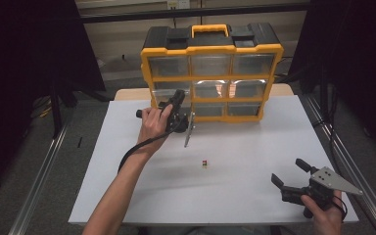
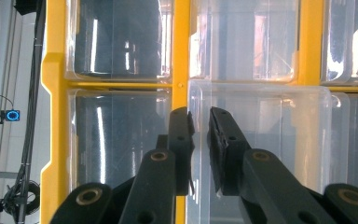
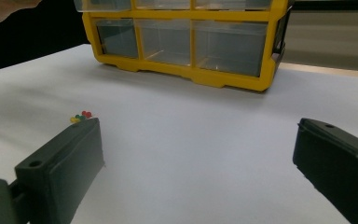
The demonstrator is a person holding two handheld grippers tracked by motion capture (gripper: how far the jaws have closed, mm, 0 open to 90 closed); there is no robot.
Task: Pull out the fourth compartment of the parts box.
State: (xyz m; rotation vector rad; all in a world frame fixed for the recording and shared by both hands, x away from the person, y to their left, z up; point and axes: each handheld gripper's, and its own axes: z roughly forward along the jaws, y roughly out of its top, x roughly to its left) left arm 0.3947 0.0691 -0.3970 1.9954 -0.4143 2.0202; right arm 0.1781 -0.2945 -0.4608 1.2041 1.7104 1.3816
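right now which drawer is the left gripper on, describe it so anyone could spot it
Find the yellow organizer standing at the table's far edge. In its middle row, the left gripper pinches the front of a clear drawer. Unlike its neighbours, this drawer sits pulled out from the frame.

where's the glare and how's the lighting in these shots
High view: dim surroundings, bright glare on the organizer's middle drawers. Left gripper view: streaky reflections across the clear drawer fronts. Right gripper view: even light, small colored pieces soft, near jaws slightly blurred.
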